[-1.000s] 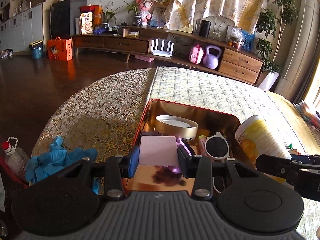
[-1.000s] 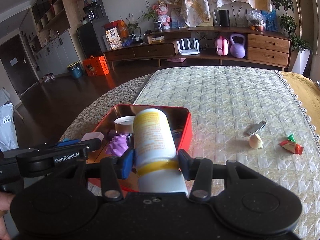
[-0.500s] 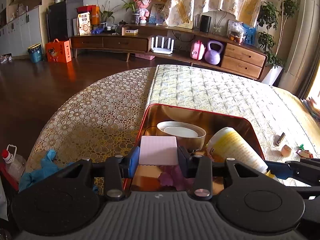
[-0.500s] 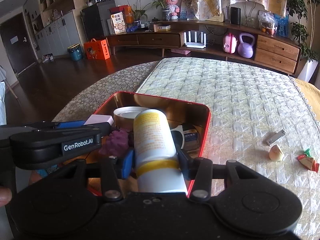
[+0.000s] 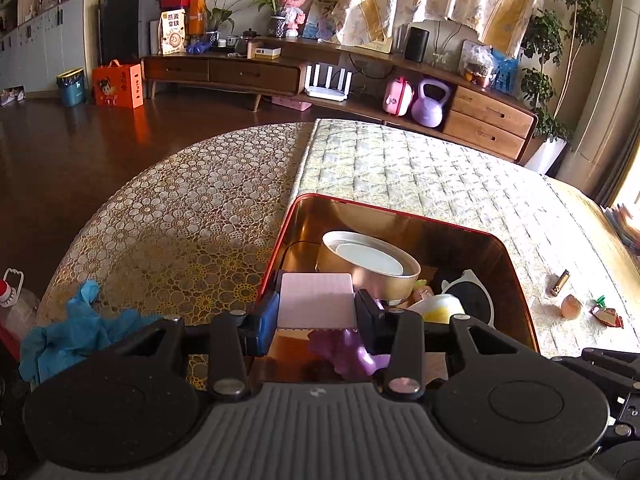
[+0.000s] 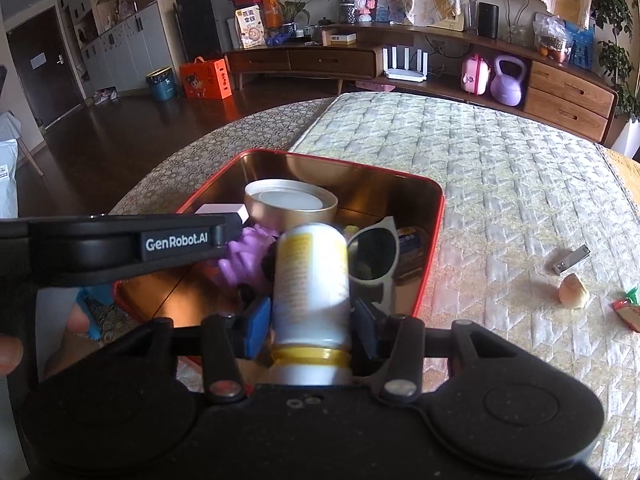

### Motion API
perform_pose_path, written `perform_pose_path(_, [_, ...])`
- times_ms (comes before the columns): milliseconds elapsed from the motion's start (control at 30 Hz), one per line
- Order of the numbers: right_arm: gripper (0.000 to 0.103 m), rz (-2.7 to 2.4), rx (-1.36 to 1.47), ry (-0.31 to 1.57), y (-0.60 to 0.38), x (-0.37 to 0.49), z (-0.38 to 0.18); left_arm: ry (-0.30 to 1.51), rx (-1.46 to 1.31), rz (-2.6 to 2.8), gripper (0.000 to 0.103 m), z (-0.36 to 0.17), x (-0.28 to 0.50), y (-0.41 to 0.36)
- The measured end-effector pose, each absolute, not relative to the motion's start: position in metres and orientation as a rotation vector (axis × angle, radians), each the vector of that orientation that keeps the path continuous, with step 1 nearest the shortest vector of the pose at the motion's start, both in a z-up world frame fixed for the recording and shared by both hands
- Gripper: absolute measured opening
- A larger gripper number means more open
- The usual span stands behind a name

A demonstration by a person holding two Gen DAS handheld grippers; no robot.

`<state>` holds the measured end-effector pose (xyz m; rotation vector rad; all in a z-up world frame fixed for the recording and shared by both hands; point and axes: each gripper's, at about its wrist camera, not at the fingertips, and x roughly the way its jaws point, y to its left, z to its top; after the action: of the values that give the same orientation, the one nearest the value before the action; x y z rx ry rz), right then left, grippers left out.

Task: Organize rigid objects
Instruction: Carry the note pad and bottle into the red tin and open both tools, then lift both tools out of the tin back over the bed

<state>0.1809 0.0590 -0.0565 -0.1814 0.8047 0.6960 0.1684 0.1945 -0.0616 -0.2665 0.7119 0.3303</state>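
Both claws have sunk toward the red tin (image 6: 430,216) over the last second, each with its load. The right claw (image 6: 310,322), pinching the white-and-yellow bottle (image 6: 310,280) round its body, has carried it from above the tin's near rim to low inside the tin, mouth end forward beside the sunglasses (image 6: 374,254). The left claw (image 5: 316,306), pinching the pink block (image 5: 316,300) across its width, now hangs lower over the tin's near left corner, above the purple toy (image 5: 346,354). Judged from this, two more items are close to release. Behind them in the tin stands the round gold container (image 5: 370,268). Each gripper body hides the tin's near floor, so contact below either load cannot be told. Right of the tin, a nail clipper (image 6: 570,260), a pale small lump (image 6: 574,290) and a red wrapper (image 6: 628,314), cut off at the edge, lie on the quilted bed (image 6: 500,152).
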Motion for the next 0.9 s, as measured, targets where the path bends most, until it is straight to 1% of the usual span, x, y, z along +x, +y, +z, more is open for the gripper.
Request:
perform_pose_path(433, [0.053, 0.719, -0.110, 0.768, 0.041, 0.164, -0.039, 0.723, -0.301, 0.323, 0.041, -0.061, 0.151, 0.192])
perform_pose_path(600, [0.055, 0.721, -0.077, 0.762, 0.029, 0.159, -0.035, 0.712, -0.295, 0.317, 0.052, -0.058, 0.141, 0.188])
perform_pose_path(900, [0.058, 0.711, -0.036, 0.739, 0.006, 0.149, -0.025, 0.688, -0.261, 0.275, 0.052, -0.044, 0.126, 0.169])
